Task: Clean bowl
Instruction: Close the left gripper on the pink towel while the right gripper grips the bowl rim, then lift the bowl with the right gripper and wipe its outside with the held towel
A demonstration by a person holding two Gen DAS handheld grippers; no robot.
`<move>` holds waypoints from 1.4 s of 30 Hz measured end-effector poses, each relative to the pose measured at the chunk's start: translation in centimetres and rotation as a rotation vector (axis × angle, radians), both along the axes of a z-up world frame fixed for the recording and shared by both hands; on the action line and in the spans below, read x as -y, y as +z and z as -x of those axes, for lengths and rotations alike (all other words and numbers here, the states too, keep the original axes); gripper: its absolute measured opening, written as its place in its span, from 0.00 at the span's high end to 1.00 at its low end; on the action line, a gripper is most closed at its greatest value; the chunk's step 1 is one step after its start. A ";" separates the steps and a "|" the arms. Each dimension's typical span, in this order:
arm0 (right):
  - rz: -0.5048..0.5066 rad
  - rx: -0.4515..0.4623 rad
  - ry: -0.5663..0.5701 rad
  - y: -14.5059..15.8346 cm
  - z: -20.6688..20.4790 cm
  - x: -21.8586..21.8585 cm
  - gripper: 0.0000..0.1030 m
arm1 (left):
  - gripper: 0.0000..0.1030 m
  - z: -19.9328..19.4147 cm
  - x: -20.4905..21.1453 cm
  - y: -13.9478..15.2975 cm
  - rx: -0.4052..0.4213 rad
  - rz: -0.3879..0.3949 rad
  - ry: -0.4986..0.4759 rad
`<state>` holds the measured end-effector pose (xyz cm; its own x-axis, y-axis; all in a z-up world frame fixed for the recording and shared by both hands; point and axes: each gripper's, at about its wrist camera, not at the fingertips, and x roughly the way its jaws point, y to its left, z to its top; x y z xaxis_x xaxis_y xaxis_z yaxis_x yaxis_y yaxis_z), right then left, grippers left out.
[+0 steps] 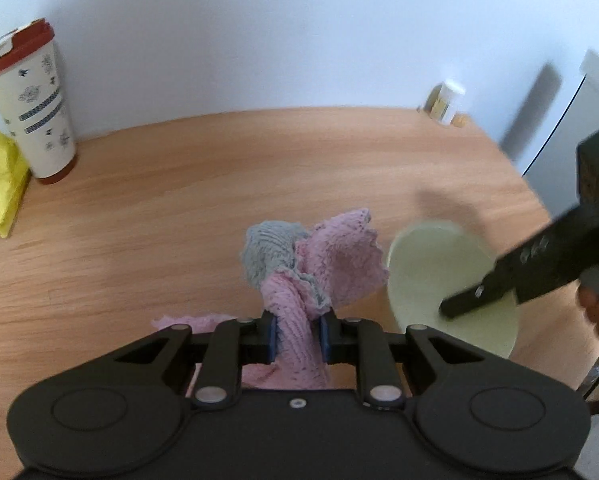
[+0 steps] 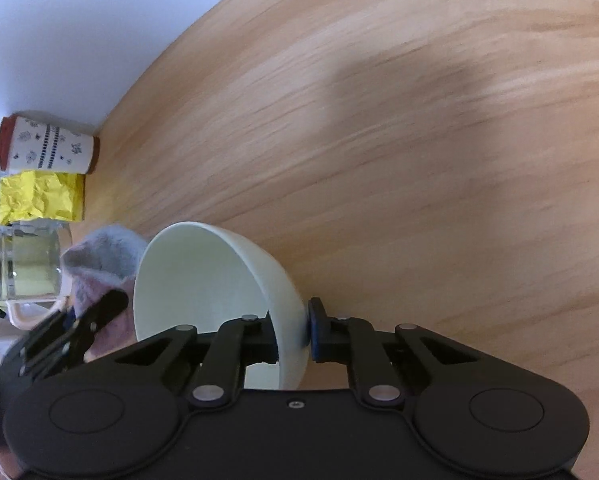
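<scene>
Pale wooden tabletop [image 1: 179, 200] against a plain white wall [image 1: 259, 40], soft even light, grey door at right.

Left wrist view close behind its fingers, facing across the table [image 1: 179, 184] toward the wall, right wrist view rolled sideways, low over the wood, both sharing the bowl [image 1: 439, 272], cloth [image 1: 299, 276], patterned cup [image 1: 31, 100].

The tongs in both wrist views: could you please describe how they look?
Both the left tongs and the right tongs are matte black, with two round housings at the base, scissor-like link bars with silver pivot pins, and blue pads on the fingertips. Seen from the left wrist, the right unit shows a small green light.
</scene>
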<state>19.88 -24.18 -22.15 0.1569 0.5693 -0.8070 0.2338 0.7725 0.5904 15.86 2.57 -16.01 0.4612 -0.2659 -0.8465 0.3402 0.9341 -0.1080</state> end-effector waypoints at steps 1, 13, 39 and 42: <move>-0.011 0.008 -0.005 0.2 0.1 0.1 0.86 | 0.82 0.2 -0.2 0.0 -0.001 0.019 0.005; -0.087 0.095 -0.056 3.3 -0.4 1.2 0.86 | 0.82 2.0 -0.9 1.4 0.037 0.173 -0.044; -0.057 0.186 -0.023 6.7 0.0 0.2 0.86 | 0.82 1.5 2.9 1.1 0.081 0.149 -0.207; -0.040 0.181 -0.034 6.6 -0.1 0.3 0.86 | 0.82 2.0 2.9 1.5 0.094 0.162 -0.233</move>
<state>19.98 -24.47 -15.54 0.3171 0.5919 -0.7410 0.1469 0.7413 0.6549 13.82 -0.31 -14.53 0.4459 -0.5019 -0.7411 0.5591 0.8028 -0.2073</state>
